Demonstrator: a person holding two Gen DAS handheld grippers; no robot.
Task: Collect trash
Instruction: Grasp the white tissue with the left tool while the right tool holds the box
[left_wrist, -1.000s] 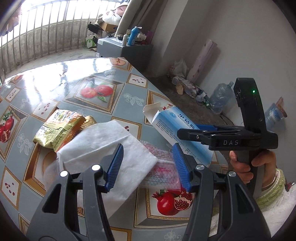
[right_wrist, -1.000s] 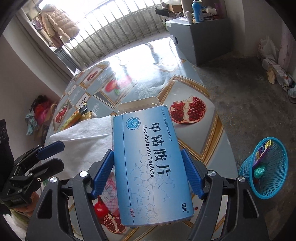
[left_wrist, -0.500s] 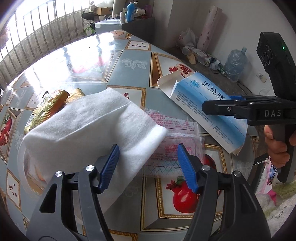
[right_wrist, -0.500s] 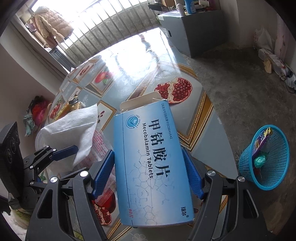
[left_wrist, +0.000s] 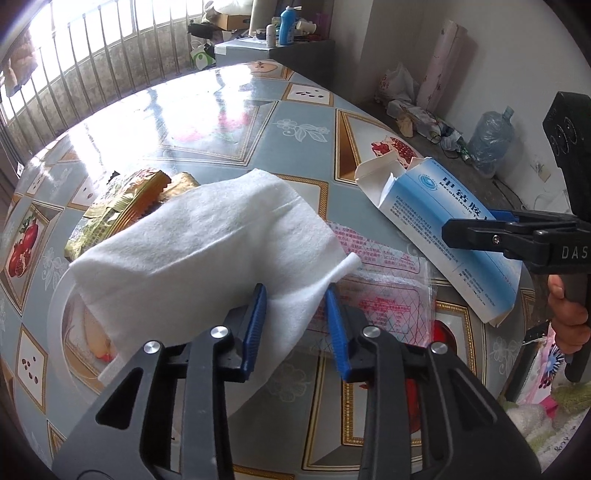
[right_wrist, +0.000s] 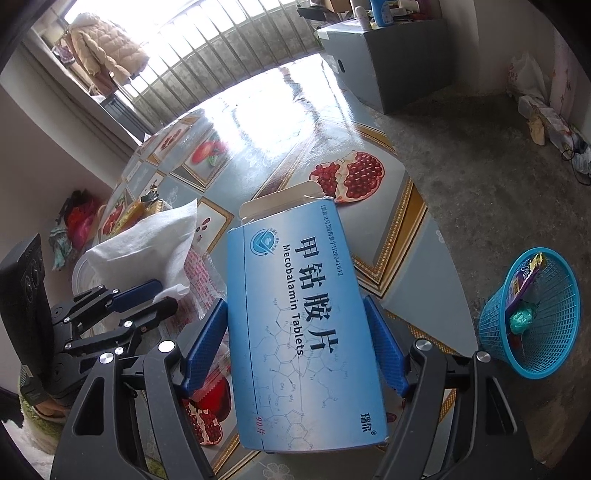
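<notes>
The white tissue (left_wrist: 207, 240) has its near corner between the left gripper (left_wrist: 297, 321), whose fingers are closing on it (not yet pinched); the right gripper (right_wrist: 295, 347) clamps the tablet box (right_wrist: 295, 325).

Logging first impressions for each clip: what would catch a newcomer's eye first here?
The blue medicine box, open flap away from the camera, fills the right wrist view, clamped in the right gripper. Beside it, the left gripper is closing on a white tissue draped over wrappers on the table. A blue mesh bin holding trash stands on the floor.
</notes>
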